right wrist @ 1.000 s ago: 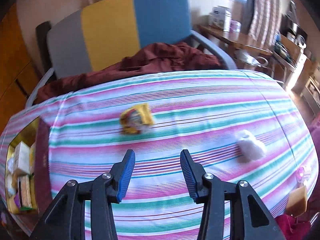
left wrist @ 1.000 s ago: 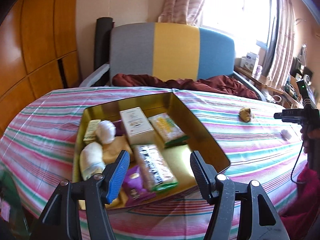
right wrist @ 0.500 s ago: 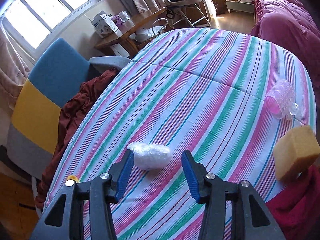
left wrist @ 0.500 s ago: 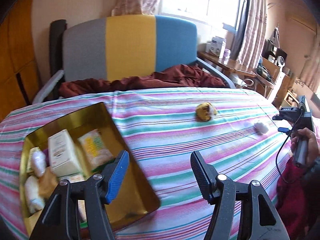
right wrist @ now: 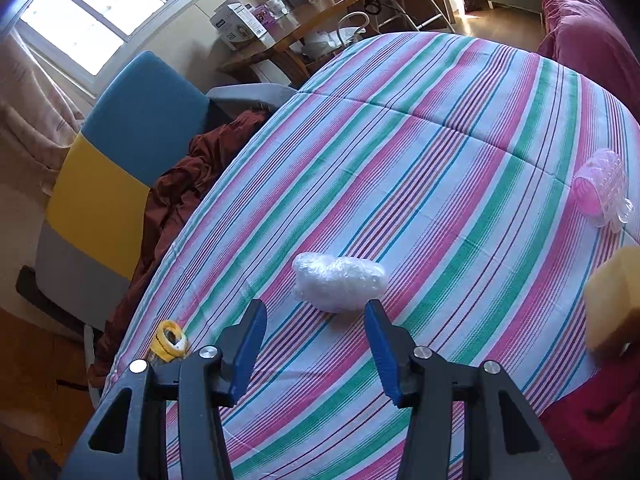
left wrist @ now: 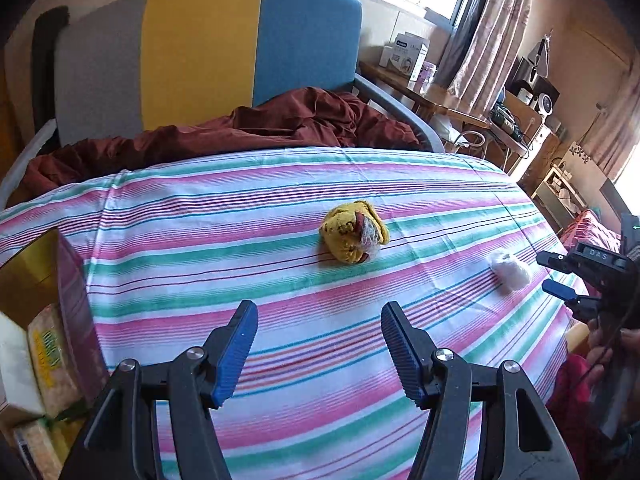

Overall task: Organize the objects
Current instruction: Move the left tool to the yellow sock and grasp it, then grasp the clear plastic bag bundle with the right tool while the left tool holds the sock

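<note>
A crumpled yellow packet (left wrist: 354, 232) lies mid-table on the striped cloth, just beyond my open, empty left gripper (left wrist: 318, 322). A white bubble-wrapped bundle (right wrist: 339, 287) lies right in front of my open, empty right gripper (right wrist: 316, 320); it also shows in the left wrist view (left wrist: 510, 271), with the right gripper (left wrist: 554, 276) beside it. The gold box (left wrist: 44, 280) with packets stands at the left edge. The yellow packet shows small in the right wrist view (right wrist: 168, 342).
A pink hair roller (right wrist: 600, 188) and a yellow sponge (right wrist: 614, 300) lie near the table's right edge. A grey, yellow and blue chair (left wrist: 208, 52) with a maroon cloth (left wrist: 248, 128) stands behind the table. A side table with boxes (left wrist: 408, 56) is by the window.
My left gripper swung right, away from the gold box toward the yellow packet. My right gripper swung from the yellow packet to the white bundle and moved closer to it.
</note>
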Demonstrator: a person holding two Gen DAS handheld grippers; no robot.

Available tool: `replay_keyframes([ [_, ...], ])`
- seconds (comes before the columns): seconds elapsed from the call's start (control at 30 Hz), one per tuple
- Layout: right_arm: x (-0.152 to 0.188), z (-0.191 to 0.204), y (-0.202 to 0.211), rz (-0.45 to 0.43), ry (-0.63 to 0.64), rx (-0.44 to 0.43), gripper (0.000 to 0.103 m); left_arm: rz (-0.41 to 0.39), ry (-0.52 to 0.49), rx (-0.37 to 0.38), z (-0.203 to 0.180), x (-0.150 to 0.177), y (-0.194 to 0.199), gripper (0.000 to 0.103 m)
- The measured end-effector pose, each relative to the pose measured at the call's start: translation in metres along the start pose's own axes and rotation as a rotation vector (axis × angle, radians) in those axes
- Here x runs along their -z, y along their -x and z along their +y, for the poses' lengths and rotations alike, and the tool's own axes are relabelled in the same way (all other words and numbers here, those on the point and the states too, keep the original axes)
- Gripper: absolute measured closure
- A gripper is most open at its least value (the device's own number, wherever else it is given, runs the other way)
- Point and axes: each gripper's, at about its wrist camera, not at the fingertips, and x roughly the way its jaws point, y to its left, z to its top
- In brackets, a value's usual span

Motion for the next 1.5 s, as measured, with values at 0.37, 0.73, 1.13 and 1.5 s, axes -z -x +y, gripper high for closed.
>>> replay_keyframes([
  [0.37,0.002,0.008,-0.01,0.044,0.046,-0.005,0.052,0.027,-0.035,0.031,-0.017,-0.05,-0.083,0.035],
  [0.73,0.002,0.012,-0.018,0.057,0.091,0.046,0.052,0.044,-0.013,0.064,-0.022,-0.047,-0.122,0.065],
  [1.13,-0.001,0.007,-0.02,0.041,0.093,0.08,0.052,0.015,-0.104,-0.043,-0.026,0.051,-0.031,0.067],
  [1.5,-0.004,0.005,-0.024,0.013,0.101,0.169,0.052,-0.077,-0.123,-0.064,-0.012,0.109,0.005,0.064],
])
